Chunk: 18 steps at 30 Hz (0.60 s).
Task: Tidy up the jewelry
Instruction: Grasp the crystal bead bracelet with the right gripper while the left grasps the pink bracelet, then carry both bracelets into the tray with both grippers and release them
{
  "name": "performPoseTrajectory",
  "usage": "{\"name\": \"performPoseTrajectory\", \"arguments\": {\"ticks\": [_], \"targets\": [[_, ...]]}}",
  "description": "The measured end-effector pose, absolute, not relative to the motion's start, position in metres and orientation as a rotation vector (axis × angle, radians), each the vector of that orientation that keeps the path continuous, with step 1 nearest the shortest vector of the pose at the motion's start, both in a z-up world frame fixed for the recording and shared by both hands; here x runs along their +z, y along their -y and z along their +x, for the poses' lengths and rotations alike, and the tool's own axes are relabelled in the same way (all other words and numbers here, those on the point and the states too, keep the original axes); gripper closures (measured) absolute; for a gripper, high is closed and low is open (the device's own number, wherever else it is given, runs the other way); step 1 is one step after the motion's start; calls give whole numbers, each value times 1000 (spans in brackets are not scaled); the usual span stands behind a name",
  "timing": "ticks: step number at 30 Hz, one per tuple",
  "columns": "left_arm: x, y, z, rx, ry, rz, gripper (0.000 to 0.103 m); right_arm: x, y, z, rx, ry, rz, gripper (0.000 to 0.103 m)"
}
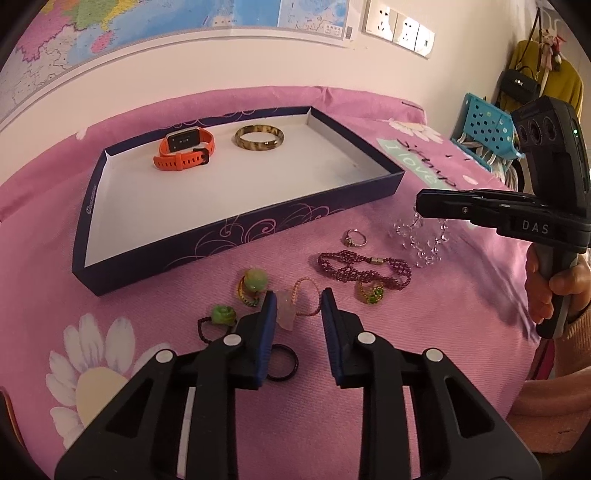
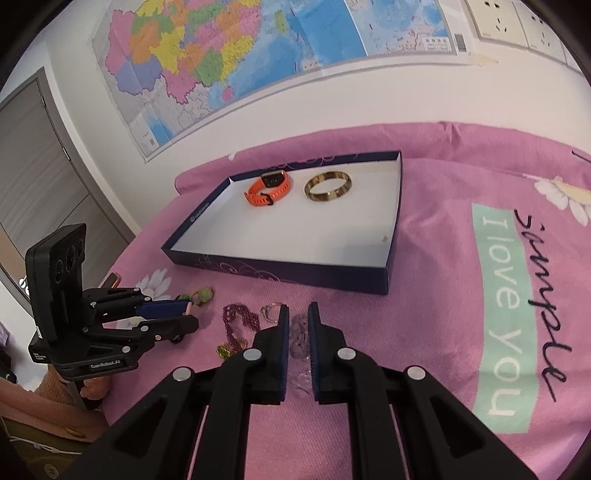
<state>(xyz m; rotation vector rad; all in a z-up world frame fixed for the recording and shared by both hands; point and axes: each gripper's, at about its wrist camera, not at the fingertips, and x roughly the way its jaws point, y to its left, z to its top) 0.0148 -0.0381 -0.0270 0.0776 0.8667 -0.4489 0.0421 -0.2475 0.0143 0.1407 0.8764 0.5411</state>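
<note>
My left gripper (image 1: 299, 301) is open low over the pink cloth, with a pink stone pendant on a bead loop (image 1: 287, 314) between its fingers, close to the left pad. My right gripper (image 1: 421, 206) (image 2: 298, 314) is shut on a clear bead bracelet (image 1: 424, 243) (image 2: 300, 336) that droops onto the cloth. A dark tray box (image 1: 236, 236) behind holds an orange watch (image 1: 184, 149) and a brown bangle (image 1: 259, 137). On the cloth lie a silver ring (image 1: 355, 237), a purple bead bracelet (image 1: 364, 267), a green-stone ring (image 1: 371, 291), a jade bead ring (image 1: 253, 282), a green rose charm (image 1: 221, 315) and a black ring (image 1: 282, 363).
A pink flowered cloth (image 1: 443, 332) covers the table. A blue perforated basket (image 1: 487, 129) and hanging bags (image 1: 521, 85) stand at the far right. A map and wall sockets (image 1: 399, 26) are behind. A person's hand (image 1: 554, 291) holds the right gripper's handle.
</note>
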Motion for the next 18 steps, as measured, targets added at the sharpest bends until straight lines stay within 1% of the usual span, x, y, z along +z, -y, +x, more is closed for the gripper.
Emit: {"name": "performPoseTrajectory", "arguments": {"ticks": [18], "targets": [[11, 20, 11, -438, -772, 41, 78, 57, 235, 48, 569, -787, 106, 95]]}}
